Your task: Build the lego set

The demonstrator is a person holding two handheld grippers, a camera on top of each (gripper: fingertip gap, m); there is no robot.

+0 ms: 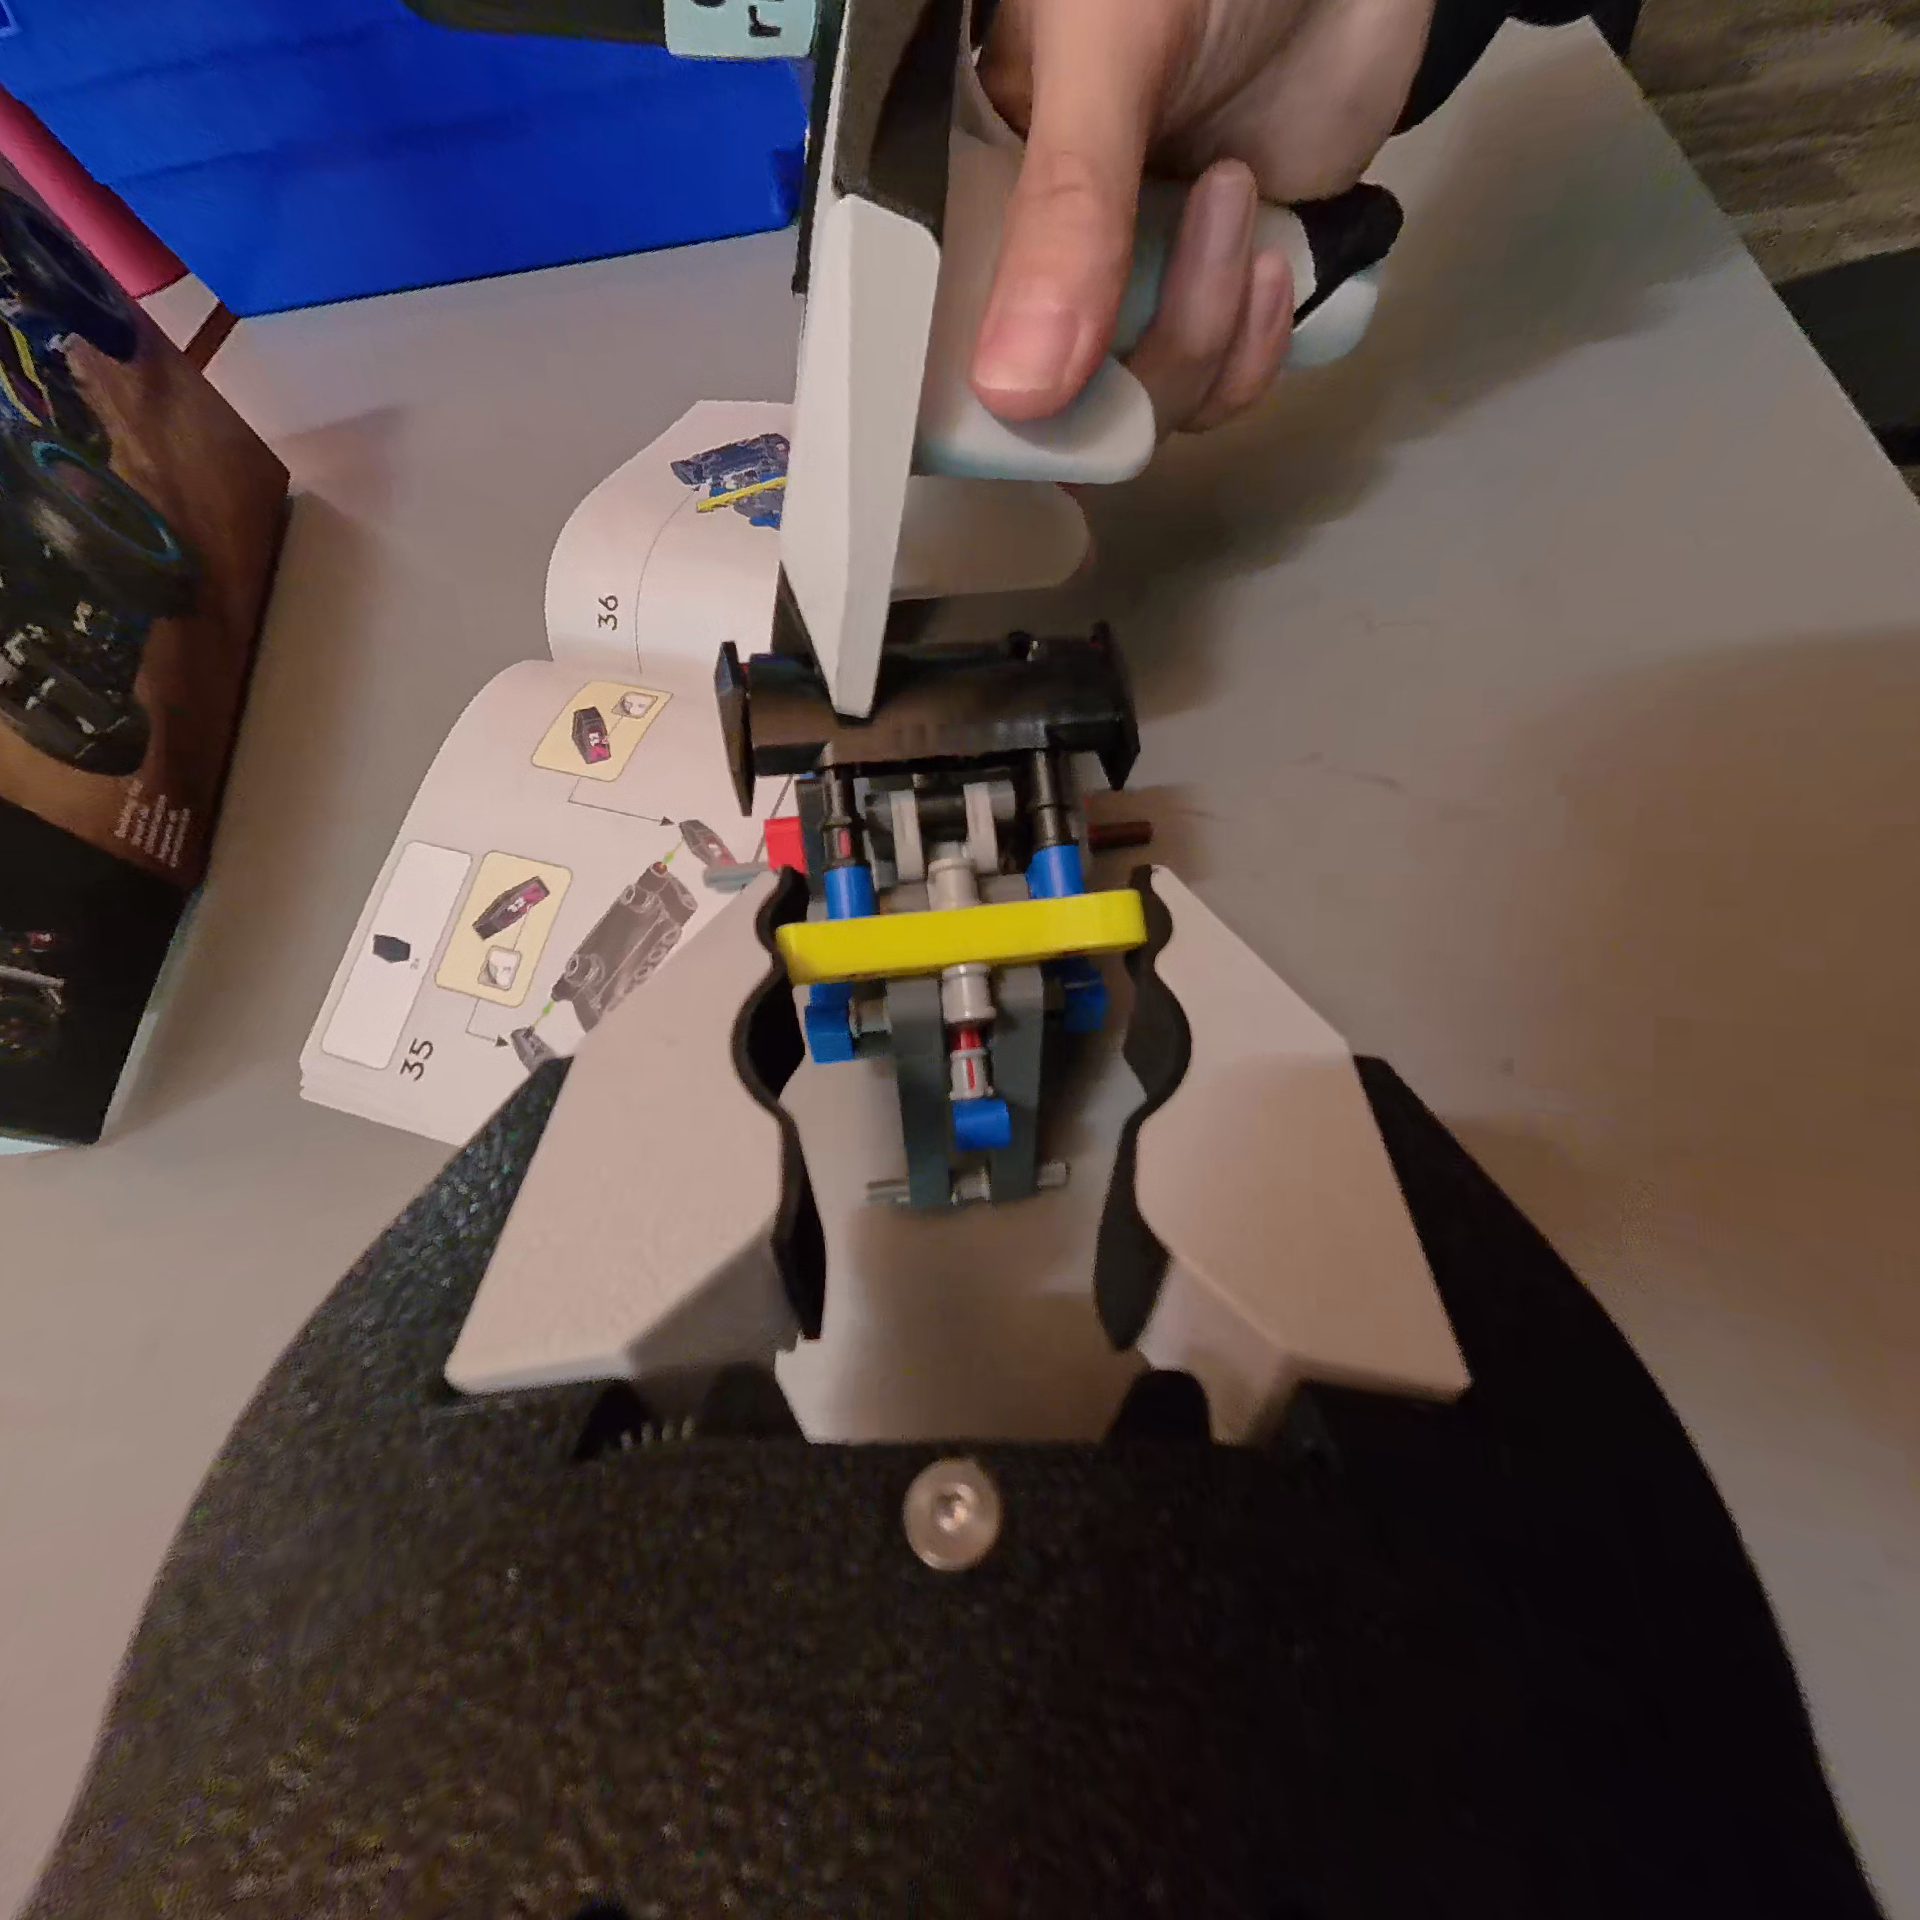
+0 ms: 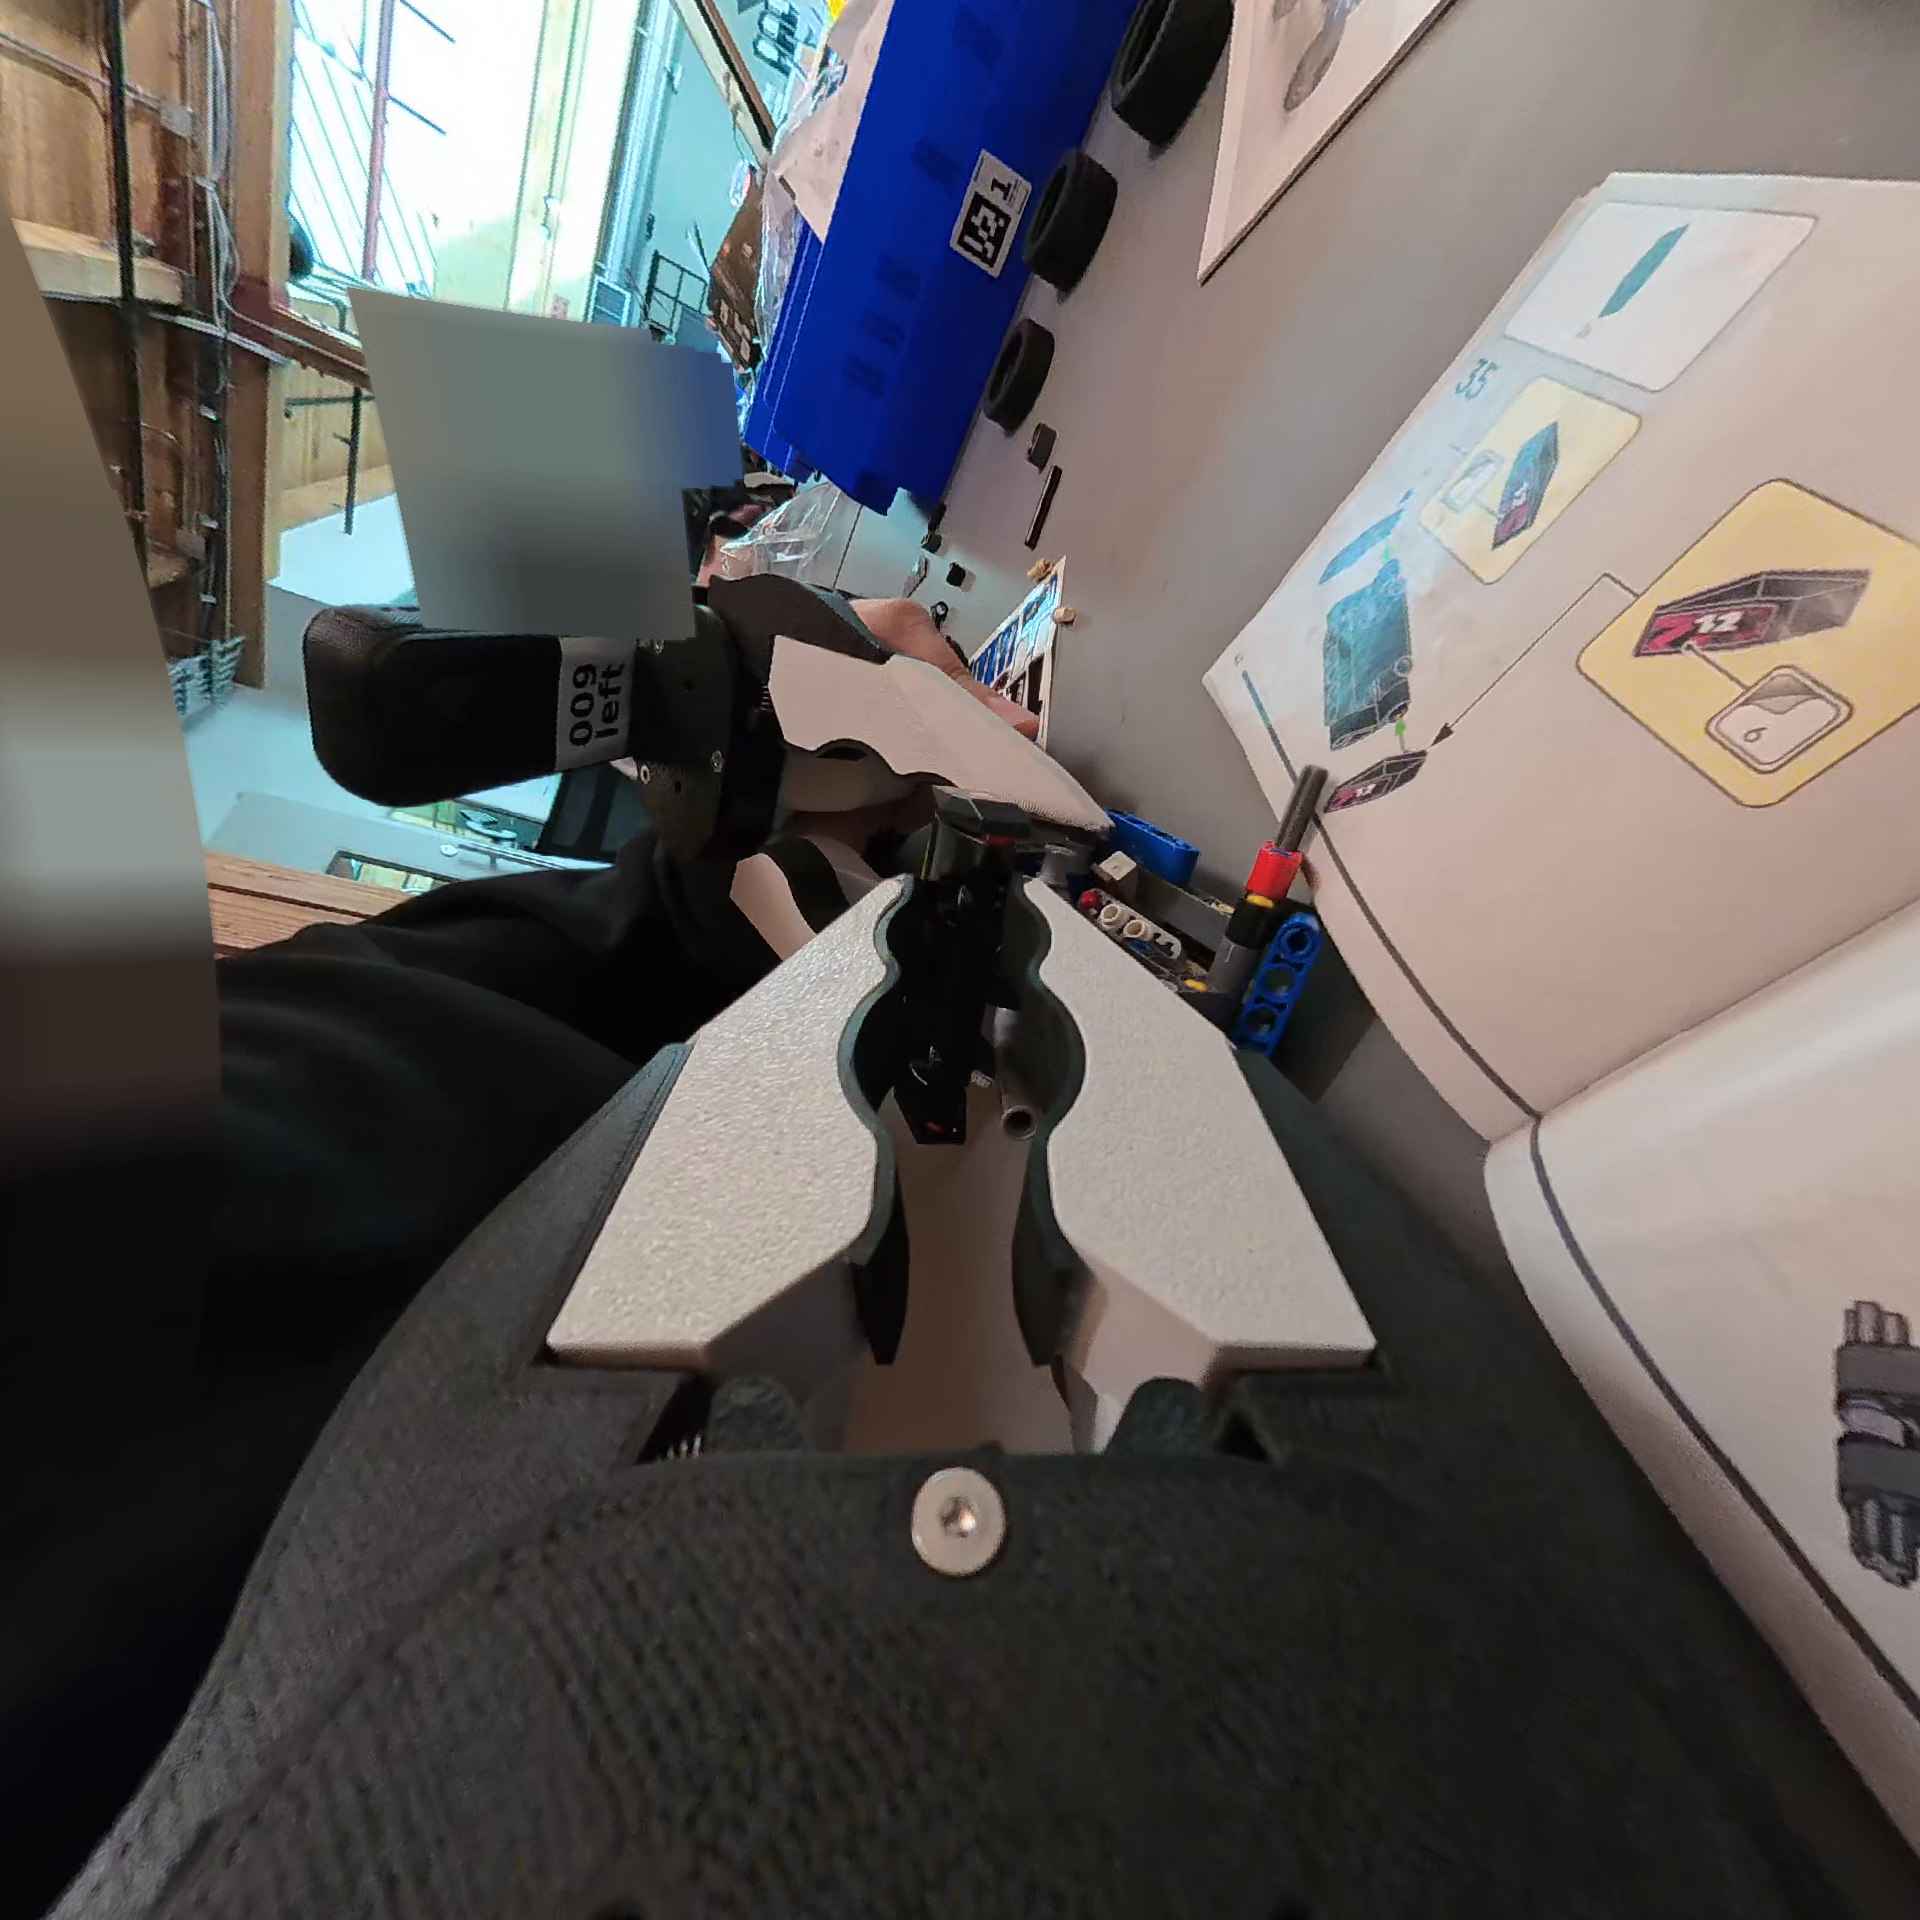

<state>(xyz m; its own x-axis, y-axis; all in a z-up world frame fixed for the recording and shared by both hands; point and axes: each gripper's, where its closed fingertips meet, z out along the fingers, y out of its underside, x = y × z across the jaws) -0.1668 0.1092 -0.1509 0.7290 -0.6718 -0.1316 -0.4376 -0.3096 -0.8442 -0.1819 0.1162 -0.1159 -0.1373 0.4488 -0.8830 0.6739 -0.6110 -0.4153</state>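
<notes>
Your left tongs (image 1: 961, 935) are clamped across the yellow beam (image 1: 961, 933) of a brick-built chassis (image 1: 951, 997). Your right tongs (image 2: 956, 966), nearly closed, pinch the chassis's black wing piece (image 1: 935, 691) at 12 o'clock. An open instruction booklet (image 1: 488, 894) lies on the tabletop (image 1: 1507, 727) at 10 o'clock, a blue bin (image 1: 416, 156) beyond.

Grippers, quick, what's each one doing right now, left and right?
Left gripper: closed on the brick model's yellow beam.
Right gripper: closed on the model's black end piece.
</notes>
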